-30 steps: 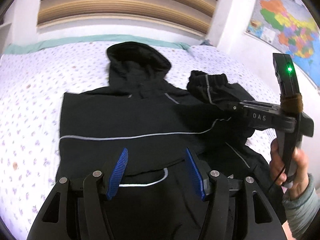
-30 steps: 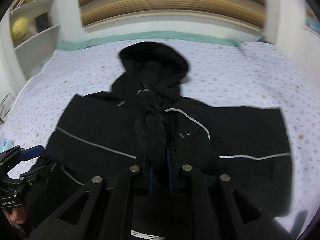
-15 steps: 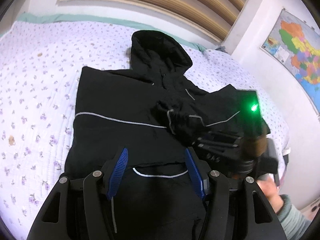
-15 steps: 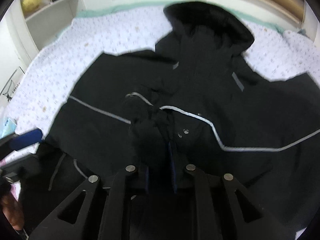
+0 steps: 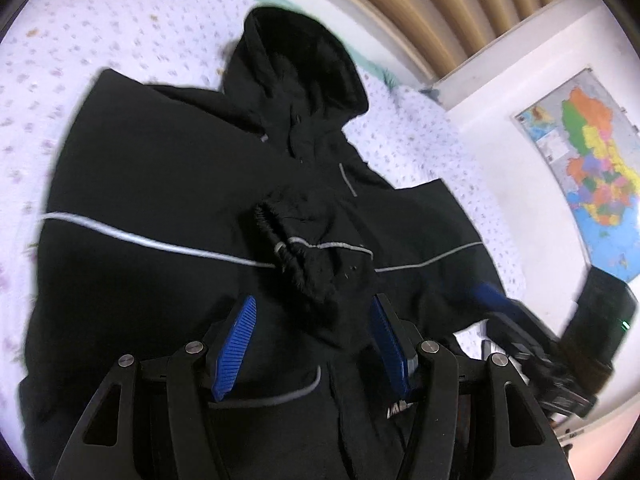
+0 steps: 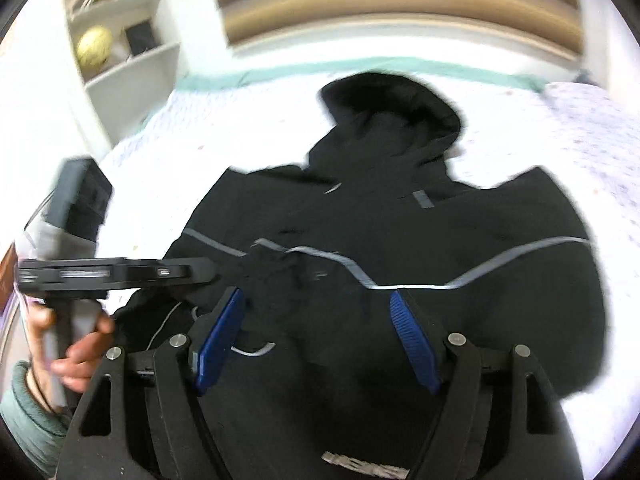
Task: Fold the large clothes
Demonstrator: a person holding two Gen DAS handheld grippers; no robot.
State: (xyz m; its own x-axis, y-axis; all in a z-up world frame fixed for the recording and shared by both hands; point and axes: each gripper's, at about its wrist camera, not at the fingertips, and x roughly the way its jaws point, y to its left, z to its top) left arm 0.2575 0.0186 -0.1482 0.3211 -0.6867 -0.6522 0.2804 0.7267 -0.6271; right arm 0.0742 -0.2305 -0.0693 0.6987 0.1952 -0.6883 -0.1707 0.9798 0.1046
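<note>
A black hooded jacket with thin grey stripes lies front up on the bed, hood at the far end. Its right sleeve is folded across the chest, with the cuff lying loose near the middle. The jacket also fills the right wrist view. My left gripper is open and empty above the jacket's lower front. My right gripper is open and empty above the lower chest; it also shows at the right of the left wrist view.
The bed has a white sheet with small purple flowers. A striped headboard stands behind it. A white shelf unit with a yellow ball is at the left. A wall map hangs at the right.
My right gripper carried the sleeve across the chest, opened and let it go, then drew back. The cuff now lies on the jacket. My left gripper stayed open.
</note>
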